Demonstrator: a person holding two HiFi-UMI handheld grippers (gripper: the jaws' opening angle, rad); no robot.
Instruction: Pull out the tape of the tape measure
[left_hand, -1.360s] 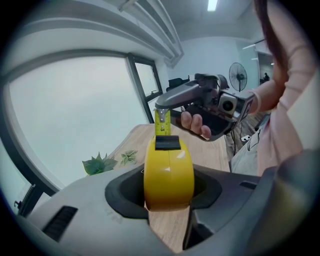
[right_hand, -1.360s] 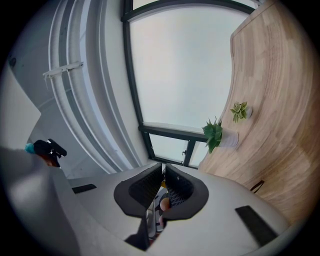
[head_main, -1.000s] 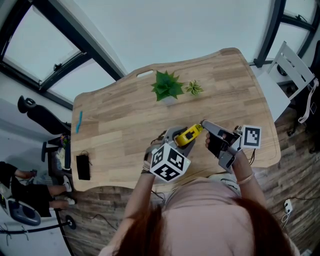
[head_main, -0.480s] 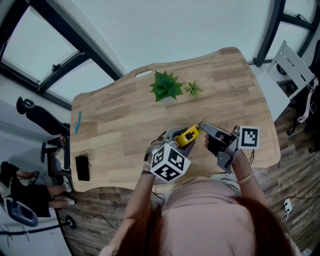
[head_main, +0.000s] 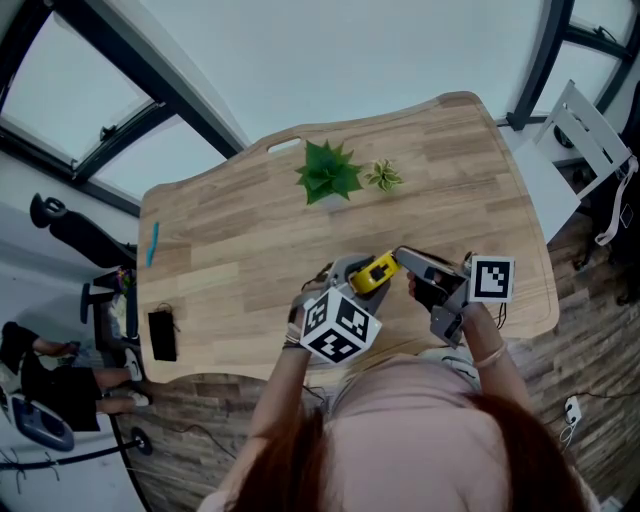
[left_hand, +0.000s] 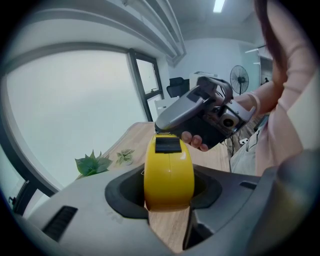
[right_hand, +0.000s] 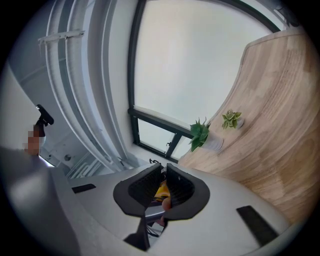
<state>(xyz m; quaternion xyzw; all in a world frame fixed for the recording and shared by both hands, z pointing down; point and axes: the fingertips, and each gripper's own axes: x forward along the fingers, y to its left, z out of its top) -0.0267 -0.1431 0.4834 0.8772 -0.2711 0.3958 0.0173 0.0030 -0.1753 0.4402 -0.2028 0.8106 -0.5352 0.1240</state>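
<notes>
A yellow tape measure (head_main: 376, 271) hangs just above the near part of the wooden table (head_main: 250, 230). My left gripper (head_main: 364, 276) is shut on its case. In the left gripper view the case (left_hand: 169, 170) fills the gap between the dark pads, black lock button on top. My right gripper (head_main: 399, 253) comes in from the right, level, with its tips against the case's upper front end (left_hand: 161, 129). In the right gripper view its jaws (right_hand: 164, 172) are almost together, with yellow (right_hand: 161, 191) behind them. No tape blade shows between them.
A green potted plant (head_main: 325, 175) and a smaller one (head_main: 384, 177) stand at the table's far side. A blue pen (head_main: 153, 243) and a black object (head_main: 162, 335) lie at the left end. A white chair (head_main: 590, 130) is off the right edge.
The right gripper has rolled a little, so its marker cube faces the head camera more squarely. The left gripper and the tape measure have stayed put.
</notes>
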